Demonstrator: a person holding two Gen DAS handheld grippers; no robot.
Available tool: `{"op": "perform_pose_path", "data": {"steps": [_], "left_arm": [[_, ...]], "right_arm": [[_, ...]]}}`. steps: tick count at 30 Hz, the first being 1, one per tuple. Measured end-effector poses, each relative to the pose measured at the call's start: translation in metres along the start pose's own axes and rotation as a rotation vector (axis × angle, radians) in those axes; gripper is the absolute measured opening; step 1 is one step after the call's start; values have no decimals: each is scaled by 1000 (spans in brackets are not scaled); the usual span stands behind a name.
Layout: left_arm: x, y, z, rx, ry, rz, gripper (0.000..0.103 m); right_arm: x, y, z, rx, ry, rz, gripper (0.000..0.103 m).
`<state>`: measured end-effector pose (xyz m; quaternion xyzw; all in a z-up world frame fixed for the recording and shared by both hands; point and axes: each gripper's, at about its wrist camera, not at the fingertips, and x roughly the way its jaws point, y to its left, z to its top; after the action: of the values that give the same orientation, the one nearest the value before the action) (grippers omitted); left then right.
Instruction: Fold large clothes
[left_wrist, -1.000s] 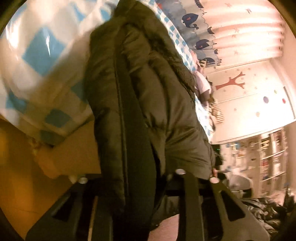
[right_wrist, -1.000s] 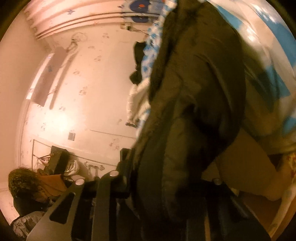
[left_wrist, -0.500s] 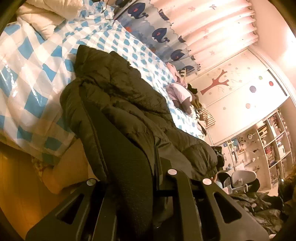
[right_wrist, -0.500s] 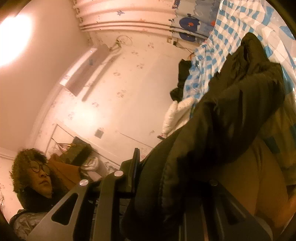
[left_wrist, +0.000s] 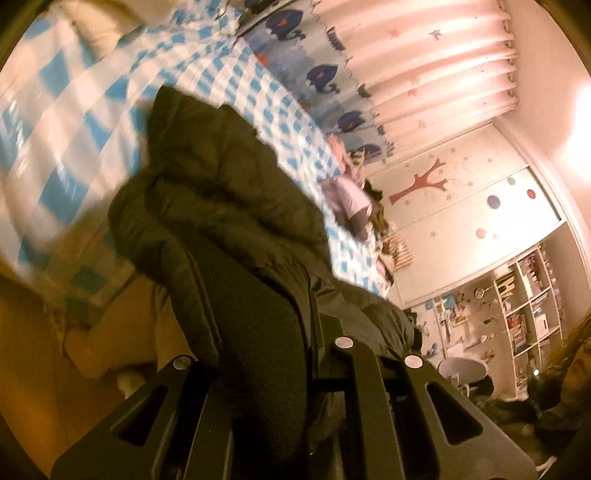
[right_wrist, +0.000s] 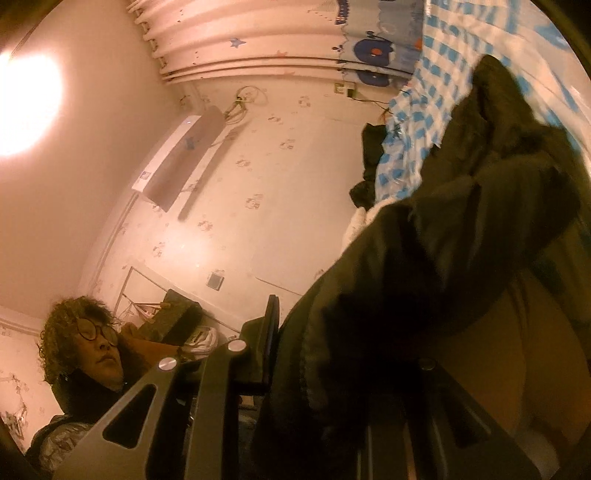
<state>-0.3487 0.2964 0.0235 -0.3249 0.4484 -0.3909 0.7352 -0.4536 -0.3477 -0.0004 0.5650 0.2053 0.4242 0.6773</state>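
A large dark olive padded jacket (left_wrist: 229, 206) lies over the near edge of a bed with a blue-and-white checked cover (left_wrist: 74, 110). My left gripper (left_wrist: 266, 339) is shut on a fold of the jacket's edge, which hangs between the fingers. In the right wrist view the same jacket (right_wrist: 461, 236) drapes across my right gripper (right_wrist: 332, 350), which is shut on its other end and holds it off the bed. The bed cover (right_wrist: 428, 122) shows behind it.
A pile of pink and dark clothes (left_wrist: 354, 199) lies further along the bed. A whale-print curtain (left_wrist: 317, 74), wardrobe (left_wrist: 480, 206) and shelves (left_wrist: 524, 306) stand behind. A person with curly hair and glasses (right_wrist: 88, 343) sits at the lower left of the right wrist view.
Both grippers have lifted and tilted up with the jacket still held. More of the bed, curtain and wall has come into view.
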Motion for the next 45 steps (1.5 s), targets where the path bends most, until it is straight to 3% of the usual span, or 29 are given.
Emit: {"op": "perform_pose_path", "data": {"steps": [7, 13, 19, 23, 29, 33, 35, 36, 38, 42, 44, 45], "left_arm": [[21, -21, 77, 10, -85, -40, 7], [48, -17, 155, -30, -136, -40, 7], [95, 15, 224, -131, -134, -19, 7], [140, 54, 260, -229, -111, 36, 8], [202, 121, 289, -336, -75, 128, 9], [217, 139, 298, -374, -106, 112, 9], [218, 135, 302, -340, -121, 122, 10], [222, 136, 306, -333, -115, 136, 10], [233, 150, 310, -378, -92, 150, 13], [253, 169, 321, -436, -27, 181, 20], [256, 162, 331, -435, -19, 187, 28], [256, 158, 335, -430, -24, 185, 40]], "right_arm": [[31, 10, 74, -41, -19, 31, 20], [55, 4, 140, -39, -49, -2, 20], [77, -35, 200, 29, -77, -89, 21], [85, -85, 234, 120, -105, -183, 23], [86, -158, 258, 256, -121, -335, 23], [89, -166, 269, 268, -126, -320, 27], [94, -156, 275, 233, -122, -295, 36], [96, -155, 277, 230, -117, -292, 50], [98, -164, 284, 257, -115, -307, 57], [93, -193, 291, 359, -162, -345, 57], [94, -197, 295, 376, -180, -371, 57], [96, -196, 297, 374, -180, -375, 59]]}}
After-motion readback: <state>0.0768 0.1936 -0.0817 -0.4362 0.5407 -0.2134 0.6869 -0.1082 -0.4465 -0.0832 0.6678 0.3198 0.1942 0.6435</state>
